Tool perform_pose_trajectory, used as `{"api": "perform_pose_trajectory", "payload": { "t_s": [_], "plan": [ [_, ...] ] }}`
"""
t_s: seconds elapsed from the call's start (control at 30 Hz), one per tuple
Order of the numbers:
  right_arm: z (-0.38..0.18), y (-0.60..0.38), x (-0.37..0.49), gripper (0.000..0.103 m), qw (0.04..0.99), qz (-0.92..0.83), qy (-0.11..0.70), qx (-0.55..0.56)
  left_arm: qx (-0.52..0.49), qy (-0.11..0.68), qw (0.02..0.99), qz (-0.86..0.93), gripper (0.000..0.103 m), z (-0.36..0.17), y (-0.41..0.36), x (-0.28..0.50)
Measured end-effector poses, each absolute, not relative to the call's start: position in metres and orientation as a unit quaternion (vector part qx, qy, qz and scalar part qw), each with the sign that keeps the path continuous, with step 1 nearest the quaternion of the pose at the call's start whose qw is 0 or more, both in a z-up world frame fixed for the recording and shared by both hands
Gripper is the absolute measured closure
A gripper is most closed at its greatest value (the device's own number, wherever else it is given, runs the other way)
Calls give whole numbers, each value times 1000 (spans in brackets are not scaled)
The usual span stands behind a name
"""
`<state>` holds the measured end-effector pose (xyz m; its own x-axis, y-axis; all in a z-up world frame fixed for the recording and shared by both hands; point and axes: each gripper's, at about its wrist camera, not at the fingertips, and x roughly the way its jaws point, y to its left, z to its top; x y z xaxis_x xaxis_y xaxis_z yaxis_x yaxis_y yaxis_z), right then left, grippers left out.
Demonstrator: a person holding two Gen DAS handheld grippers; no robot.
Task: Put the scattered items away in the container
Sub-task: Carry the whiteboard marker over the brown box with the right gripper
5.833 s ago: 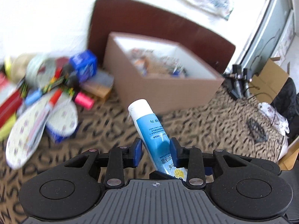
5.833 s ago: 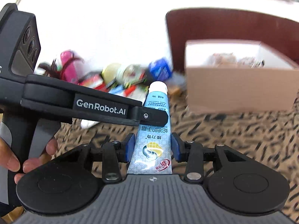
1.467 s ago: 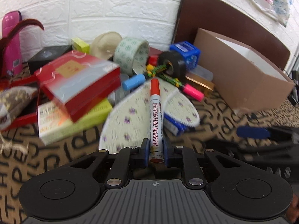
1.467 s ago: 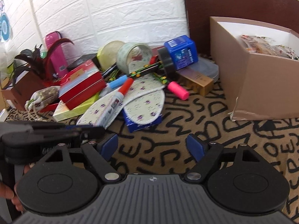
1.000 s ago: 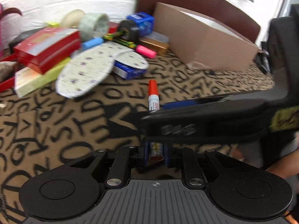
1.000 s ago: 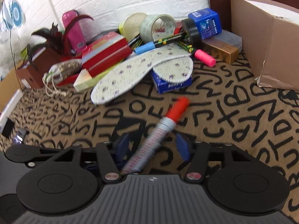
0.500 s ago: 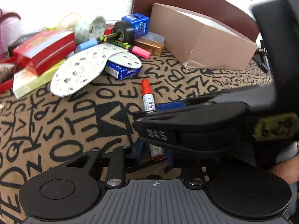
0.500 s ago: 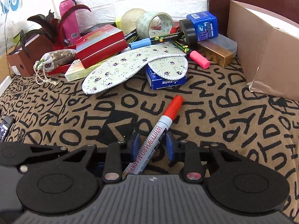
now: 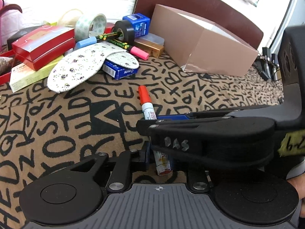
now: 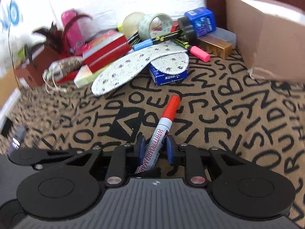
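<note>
Marker [image 10: 161,133], one only, is held between both claws: the closing left claw [image 9: 159,157] grips its tail, the closing right claw [image 10: 155,149] its barrel. Two insoles [image 10: 133,64] lie ahead-left, one cardboard box [image 10: 266,38] ahead-right.

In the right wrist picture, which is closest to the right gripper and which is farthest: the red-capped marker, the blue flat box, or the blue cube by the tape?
1. Whiteboard marker: between the closing jaws of the right gripper.
2. Blue flat box: farther out, under the insole tip.
3. Blue cube: at the back, near the wall.
</note>
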<state>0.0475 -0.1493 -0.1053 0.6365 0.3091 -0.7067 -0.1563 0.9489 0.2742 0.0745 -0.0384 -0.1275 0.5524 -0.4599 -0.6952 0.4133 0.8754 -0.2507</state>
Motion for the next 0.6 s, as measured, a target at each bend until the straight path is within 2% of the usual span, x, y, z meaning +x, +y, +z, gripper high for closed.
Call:
{"api": "perform_pose_trajectory", "payload": {
  "t_s": [0.3, 0.6],
  "plan": [
    [-68, -177, 27, 78, 923, 110, 343, 132, -3, 354, 893, -277, 87, -87, -63, 64],
    [-10, -227, 35, 78, 957, 62, 255, 124, 8, 282, 900, -333, 87, -28, -116, 89]
  ]
}}
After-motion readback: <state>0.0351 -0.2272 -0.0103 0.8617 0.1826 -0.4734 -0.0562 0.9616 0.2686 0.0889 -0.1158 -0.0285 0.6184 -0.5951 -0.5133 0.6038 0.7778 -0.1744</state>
